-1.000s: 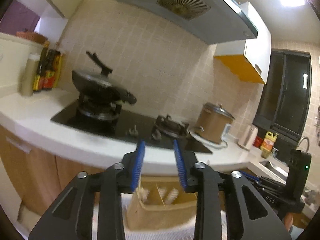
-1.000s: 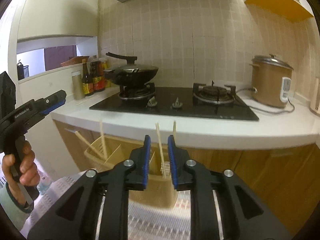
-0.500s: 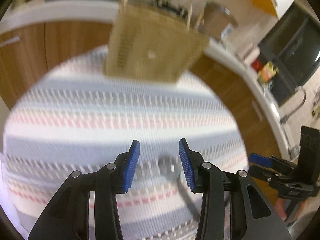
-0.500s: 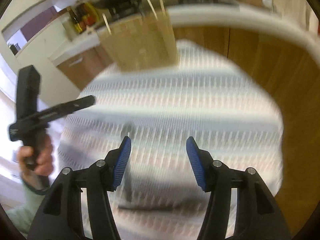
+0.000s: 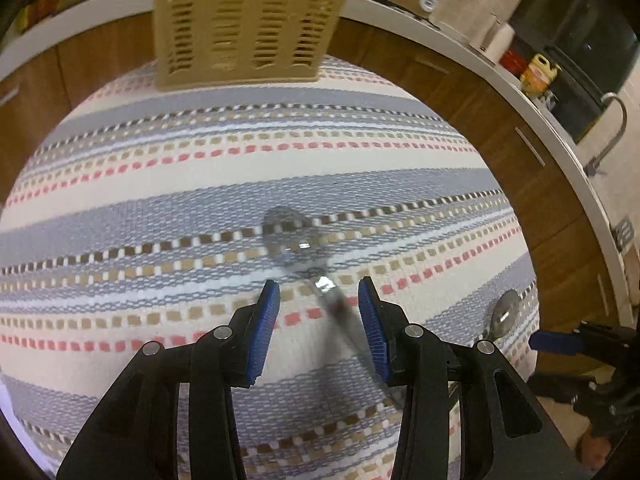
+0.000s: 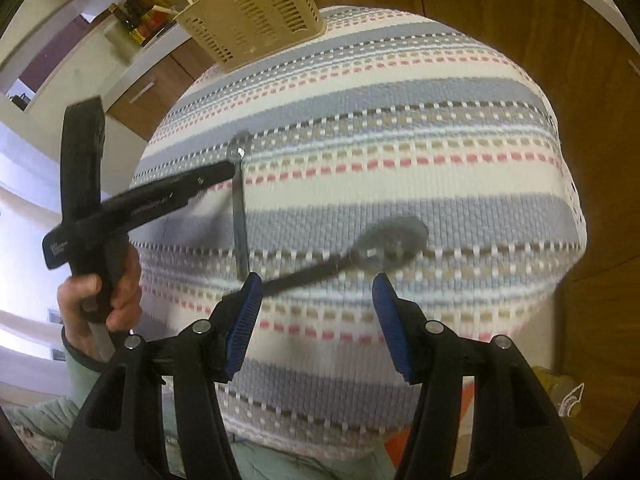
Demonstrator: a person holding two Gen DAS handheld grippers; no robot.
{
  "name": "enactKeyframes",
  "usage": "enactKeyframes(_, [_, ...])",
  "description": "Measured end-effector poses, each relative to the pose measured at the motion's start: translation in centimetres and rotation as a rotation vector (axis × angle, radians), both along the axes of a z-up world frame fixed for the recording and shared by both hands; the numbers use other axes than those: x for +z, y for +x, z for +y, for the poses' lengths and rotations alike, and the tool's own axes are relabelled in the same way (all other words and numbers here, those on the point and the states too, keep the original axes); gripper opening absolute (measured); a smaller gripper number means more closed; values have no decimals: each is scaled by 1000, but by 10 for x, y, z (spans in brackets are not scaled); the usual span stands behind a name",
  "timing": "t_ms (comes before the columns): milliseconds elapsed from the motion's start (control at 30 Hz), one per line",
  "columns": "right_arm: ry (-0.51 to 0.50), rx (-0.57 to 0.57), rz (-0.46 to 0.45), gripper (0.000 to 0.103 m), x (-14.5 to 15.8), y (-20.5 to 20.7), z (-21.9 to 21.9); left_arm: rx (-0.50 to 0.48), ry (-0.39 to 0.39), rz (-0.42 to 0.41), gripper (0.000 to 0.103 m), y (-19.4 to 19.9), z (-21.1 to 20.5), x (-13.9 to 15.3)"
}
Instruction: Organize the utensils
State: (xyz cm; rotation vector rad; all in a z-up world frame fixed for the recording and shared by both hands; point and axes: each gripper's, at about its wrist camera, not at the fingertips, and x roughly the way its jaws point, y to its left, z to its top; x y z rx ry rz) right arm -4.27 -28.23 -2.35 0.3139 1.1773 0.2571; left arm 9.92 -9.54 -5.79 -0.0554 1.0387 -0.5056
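both grippers have tipped down from the stove and counter they faced a second ago, and both cameras now look onto a round table under a striped woven cloth (image 5: 168, 184).

left gripper (image 5: 318, 320) hovers low over the cloth with its blue-padded jaws spread wide and gripping nothing. one metal spoon (image 5: 292, 240) lies on the cloth just ahead of the jaws, bowl pointing away, its blurred handle running back between the pads nearer the right one; whether it touches a pad cannot be told.

right gripper (image 6: 316, 312) is also wide apart and holds nothing. a second spoon (image 6: 390, 240) lies just ahead of it, bowl ahead and to the right, handle slanting back toward the left pad.

a tan slotted utensil basket (image 5: 248, 20) stands at the far edge of the table, well ahead of both grippers, with pale sticks poking from its top in the right view. wooden cabinet fronts (image 5: 452, 92) and a white countertop (image 5: 560, 136) curve behind the table.
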Motion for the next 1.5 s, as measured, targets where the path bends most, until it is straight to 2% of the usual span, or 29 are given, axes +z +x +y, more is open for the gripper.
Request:
enactKeyframes(300, [12, -32, 7, 54, -18, 16, 6, -37, 133, -75, 39, -6, -29, 0])
enactKeyframes(367, [11, -57, 18, 54, -21, 22, 4, -38, 150, -83, 36, -7, -31, -1])
enactKeyframes(467, [60, -102, 21, 54, -24, 27, -7, -29, 170, -95, 23, -9, -28, -1])
enactKeyframes(600, [48, -122, -14, 54, -14, 28, -16, 5, 130, -72, 17, -7, -13, 1])
enactKeyframes(700, [59, -121, -23, 54, -7, 22, -26, 20, 120, -62, 17, -6, -2, 1])
enactKeyframes(767, [37, -144, -3, 54, -10, 20, -31, 39, 126, -60, 17, -4, 6, 2])
enactKeyframes(833, [60, -151, 19, 54, -20, 22, -33, 56, 129, -50, 17, -3, 19, 3])
enactKeyframes(967, [69, -112, 20, 54, -28, 30, -20, 35, 32, 19, 17, 2, 42, 5])
enactKeyframes(1067, [50, -101, 15, 54, -25, 40, -12, 26, -29, 42, 24, 6, 54, 9])
enactKeyframes(1133, [50, -89, 17, 54, -25, 48, -7, 45, -46, 51, 37, 11, 57, 10])
enactKeyframes(1300, [18, -65, 1, 54, -24, 69, 6, 98, -11, 51, 42, 25, 52, 10])
enactKeyframes(1367, [34, -55, 2, 54, -24, 78, 7, 106, 12, 45, 43, 29, 46, 12])
enactKeyframes(1500, [-36, -34, -28, 54, -24, 87, 20, 93, 82, 5, 48, 29, 25, 12])
